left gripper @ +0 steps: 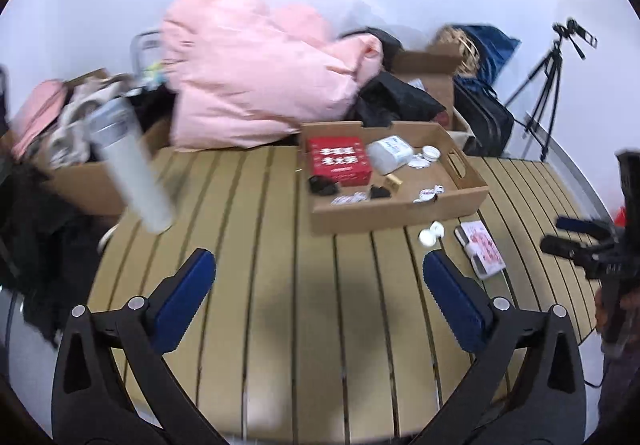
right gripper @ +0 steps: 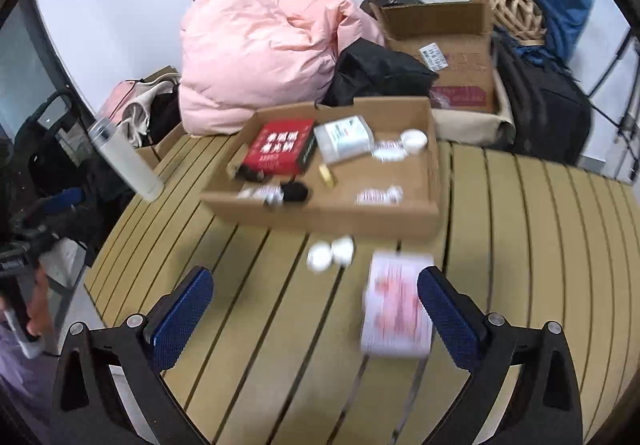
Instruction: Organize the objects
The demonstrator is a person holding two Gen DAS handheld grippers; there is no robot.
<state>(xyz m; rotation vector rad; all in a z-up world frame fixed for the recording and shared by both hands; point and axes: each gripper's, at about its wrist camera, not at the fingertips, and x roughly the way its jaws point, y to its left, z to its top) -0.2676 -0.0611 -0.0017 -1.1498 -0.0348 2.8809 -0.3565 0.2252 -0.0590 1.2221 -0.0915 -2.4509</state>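
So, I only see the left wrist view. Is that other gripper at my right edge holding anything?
Observer: No. The right gripper has its jaws wide open and empty.
Operator: What is nearest to it?
Observer: A white box with pink print lies on the slatted wooden table, just by the gripper's right finger.
Operator: And the straw-coloured blur at the back?
Observer: That is a woven rattan ball, resting against the blue bag.
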